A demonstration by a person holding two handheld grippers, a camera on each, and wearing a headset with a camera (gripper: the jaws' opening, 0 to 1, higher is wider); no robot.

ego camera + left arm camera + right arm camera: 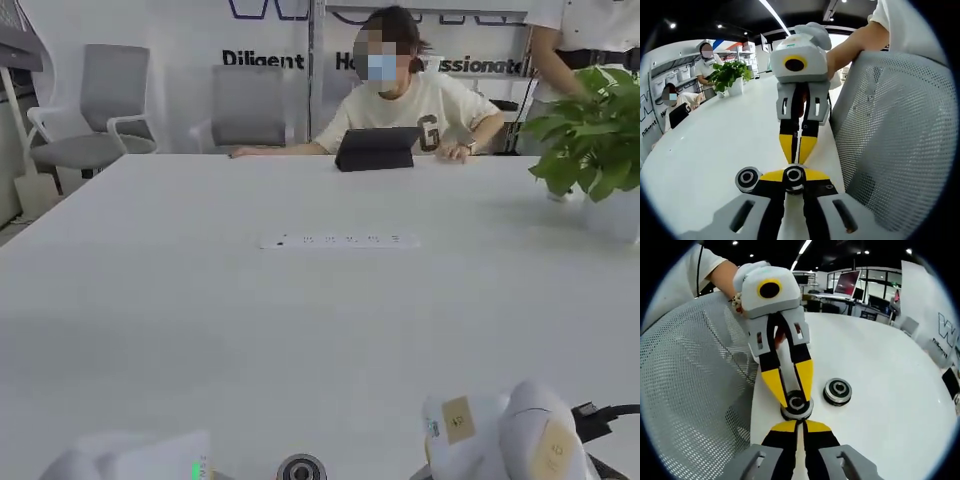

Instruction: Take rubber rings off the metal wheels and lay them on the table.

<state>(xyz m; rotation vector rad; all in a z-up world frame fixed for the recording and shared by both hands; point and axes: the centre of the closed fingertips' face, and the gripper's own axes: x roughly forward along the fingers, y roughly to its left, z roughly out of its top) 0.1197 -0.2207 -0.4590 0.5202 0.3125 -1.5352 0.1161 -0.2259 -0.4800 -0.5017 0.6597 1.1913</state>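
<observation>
A metal wheel (pixel 794 177) sits between the yellow fingers of my left gripper (pixel 794 176), which is shut on it just above the white table's near edge. My right gripper (pixel 798 424) faces it head-on, its tips pressed together on the rubber ring at that wheel's (pixel 796 405) rim. From the left gripper view, the right gripper (pixel 797 152) comes down from above to touch the wheel. A second wheel (pixel 837 391) with a dark rubber ring lies loose on the table beside it, also seen as the wheel (pixel 748 178). One wheel (pixel 302 468) shows at the head view's bottom edge.
A mesh chair back (pixel 895 125) stands close behind the table edge. Farther out on the white table (pixel 300 330) lie a power strip (pixel 340 240) and a potted plant (pixel 590 140). A person sits at the far side with a tablet (pixel 378 150).
</observation>
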